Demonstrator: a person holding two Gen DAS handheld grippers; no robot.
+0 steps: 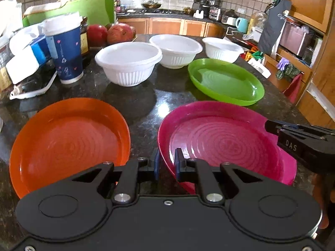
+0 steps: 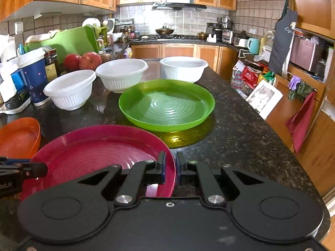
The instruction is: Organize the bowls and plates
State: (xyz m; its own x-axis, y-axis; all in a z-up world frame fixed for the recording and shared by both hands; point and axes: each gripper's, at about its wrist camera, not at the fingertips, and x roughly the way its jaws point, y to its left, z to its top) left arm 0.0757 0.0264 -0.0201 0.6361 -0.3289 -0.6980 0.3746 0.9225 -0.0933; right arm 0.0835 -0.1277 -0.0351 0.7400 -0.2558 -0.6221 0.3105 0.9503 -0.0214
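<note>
Round magenta ribbed plastic plate (image 1: 226, 144), lower right of left view, lower left of right view, on dark speckled granite tabletop (image 1: 144, 108). Left tongs (image 1: 166, 164) pinch its near-left rim; right tongs (image 2: 170, 170) pinch its right rim, likely two-sided grip for level lift.

Orange plastic plate (image 1: 69, 142) lower left, green plastic plate (image 2: 167, 104) centre: probable stacking targets. Three white ribbed bowls (image 1: 128, 62) behind, apart, unstacked.

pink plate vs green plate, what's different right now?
The pink plate is gripped at its rim on both sides, by the left gripper and the right gripper; the green plate sits untouched. Pink is nearest the cameras; green lies farther back, by the white bowls. Both are round, translucent, with concentric ridges, on the dark counter.
</note>
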